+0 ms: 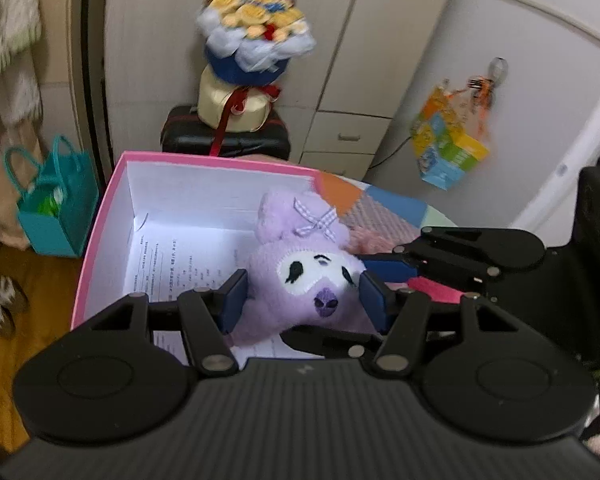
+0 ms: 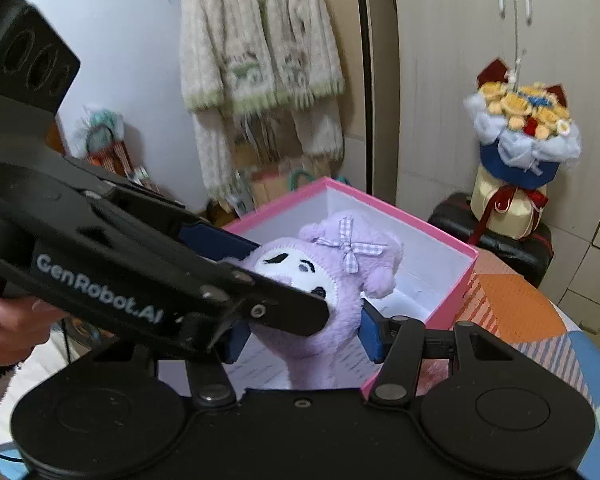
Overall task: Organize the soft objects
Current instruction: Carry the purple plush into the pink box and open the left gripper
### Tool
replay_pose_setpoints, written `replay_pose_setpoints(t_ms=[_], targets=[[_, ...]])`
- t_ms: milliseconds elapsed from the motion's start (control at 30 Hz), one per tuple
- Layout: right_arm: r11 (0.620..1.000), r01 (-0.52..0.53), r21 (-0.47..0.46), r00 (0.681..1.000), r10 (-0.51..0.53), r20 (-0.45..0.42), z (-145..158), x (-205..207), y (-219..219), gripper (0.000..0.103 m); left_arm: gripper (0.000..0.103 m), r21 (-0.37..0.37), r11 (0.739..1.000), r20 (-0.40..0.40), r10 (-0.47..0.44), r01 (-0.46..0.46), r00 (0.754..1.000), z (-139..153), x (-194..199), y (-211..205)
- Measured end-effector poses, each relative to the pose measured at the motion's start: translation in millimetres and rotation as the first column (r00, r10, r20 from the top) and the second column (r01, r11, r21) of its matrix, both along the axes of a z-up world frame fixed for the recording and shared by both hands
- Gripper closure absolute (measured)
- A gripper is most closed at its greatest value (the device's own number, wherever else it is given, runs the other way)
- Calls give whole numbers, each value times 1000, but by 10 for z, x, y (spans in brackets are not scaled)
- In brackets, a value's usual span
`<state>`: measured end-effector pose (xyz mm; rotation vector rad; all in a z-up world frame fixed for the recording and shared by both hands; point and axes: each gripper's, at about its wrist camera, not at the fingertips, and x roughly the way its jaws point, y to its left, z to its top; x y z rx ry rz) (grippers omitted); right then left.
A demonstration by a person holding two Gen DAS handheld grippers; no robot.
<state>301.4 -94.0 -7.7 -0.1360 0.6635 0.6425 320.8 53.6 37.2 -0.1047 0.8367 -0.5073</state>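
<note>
While both grippers pinch it, the purple plush toy [image 1: 304,280] hangs over the pink box [image 1: 100,216]. Left gripper [image 1: 302,300] fingers squeeze its head; right gripper [image 2: 304,334] fingers clamp its body

"GenRobot.AI" stands in pale letters on the side of the left claw [image 2: 242,286]; the sheet [image 1: 168,268] in the box carries print too small to read.

The purple plush toy [image 1: 300,276] is covered in soft, fuzzy cloth, with a woven gingham bow. The pink box [image 1: 100,216] is made of smooth matt cardboard, lined white, and printed paper [image 1: 172,264] is laid inside. The fingers [image 1: 234,300] are faced with matt blue pads on black plastic.
</note>
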Motion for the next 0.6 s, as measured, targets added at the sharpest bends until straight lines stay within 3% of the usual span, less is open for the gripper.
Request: replay_pose_setpoints(t_ms=[200,300,467,600], targets=[[985,-35,-170,998,25,-59,-236,487,223,43,45,-27,999,-165,40,-45,985,-428,634,48],[968,-46,-249,997,29,-71,-309,637,319,43,45,-44,997,-211,51,-61,976,-578,781,60],[941,-38,-335,999,24,-46,-360,704,402,41,46,-75,993,-228,67,-86,971,-696,891,105],[926,-19,-378,1000,19,-4,-407,660,416,38,45,-49,997,-166,49,-58,985,-646,885,108]])
